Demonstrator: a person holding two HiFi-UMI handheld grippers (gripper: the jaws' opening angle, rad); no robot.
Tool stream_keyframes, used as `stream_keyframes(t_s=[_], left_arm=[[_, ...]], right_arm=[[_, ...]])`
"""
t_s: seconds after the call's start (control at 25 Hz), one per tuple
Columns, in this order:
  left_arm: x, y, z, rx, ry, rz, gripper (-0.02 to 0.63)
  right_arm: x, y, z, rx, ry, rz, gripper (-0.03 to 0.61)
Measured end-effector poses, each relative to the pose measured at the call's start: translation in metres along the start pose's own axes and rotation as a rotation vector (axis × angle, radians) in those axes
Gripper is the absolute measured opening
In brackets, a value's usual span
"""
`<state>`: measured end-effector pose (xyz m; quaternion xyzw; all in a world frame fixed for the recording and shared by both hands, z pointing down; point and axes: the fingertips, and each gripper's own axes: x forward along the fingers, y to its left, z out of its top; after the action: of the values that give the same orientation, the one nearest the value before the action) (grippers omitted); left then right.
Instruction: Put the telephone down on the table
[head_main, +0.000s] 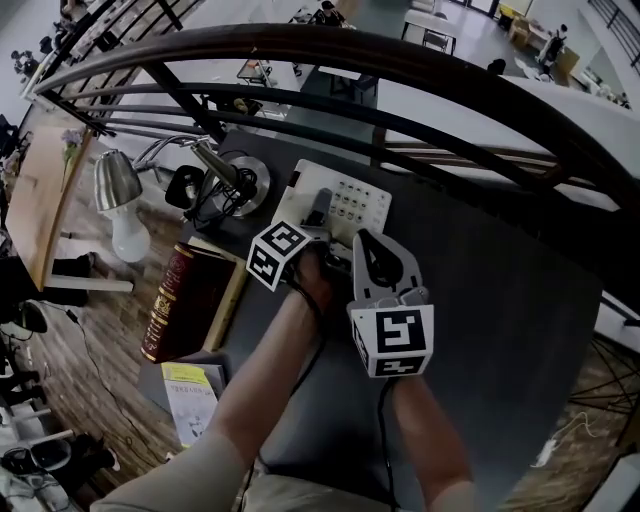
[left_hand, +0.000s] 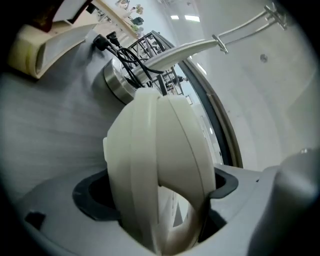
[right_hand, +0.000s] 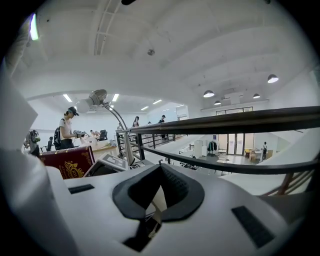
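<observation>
The left gripper (left_hand: 162, 200) is clamped across the middle of the white handset (left_hand: 160, 150), probably so that it hangs balanced. Just under its jaws sits the phone base (head_main: 352, 205) on the dark table (head_main: 500, 330); I cannot tell whether the handset has left the base. Close at its right, the right gripper (head_main: 368, 245) has its jaws together on nothing, likely kept clear.
</observation>
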<state>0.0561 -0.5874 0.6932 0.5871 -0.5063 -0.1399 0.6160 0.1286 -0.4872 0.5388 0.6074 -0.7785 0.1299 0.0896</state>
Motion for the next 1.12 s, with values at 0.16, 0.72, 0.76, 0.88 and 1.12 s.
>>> stream_keyframes(t_s=[0.16,0.72,0.76,0.88,1.12], left_arm=[[-0.014,0.018,-0.005,-0.015,0.041,0.108,0.491],[-0.112,-0.022,-0.011,0.030,-0.006,-0.017,0.489],[-0.124,-0.031,-0.011,0.044,-0.014,-0.043,0.489],[-0.167,-0.061,-0.001,0.078,-0.095,-0.125,0.489],[-0.277,-0.138,0.022,0.379,-0.377,-0.248,0.464]], right_arm=[[-0.007,0.013,-0.002,0.000,0.012,0.005,0.002],[-0.066,0.031,0.041,-0.042,-0.012,-0.030,0.002],[-0.073,0.032,0.046,-0.047,-0.018,-0.034,0.002],[-0.096,0.038,0.066,-0.055,-0.047,-0.041,0.002],[-0.150,0.055,0.111,-0.083,-0.133,-0.055,0.002]])
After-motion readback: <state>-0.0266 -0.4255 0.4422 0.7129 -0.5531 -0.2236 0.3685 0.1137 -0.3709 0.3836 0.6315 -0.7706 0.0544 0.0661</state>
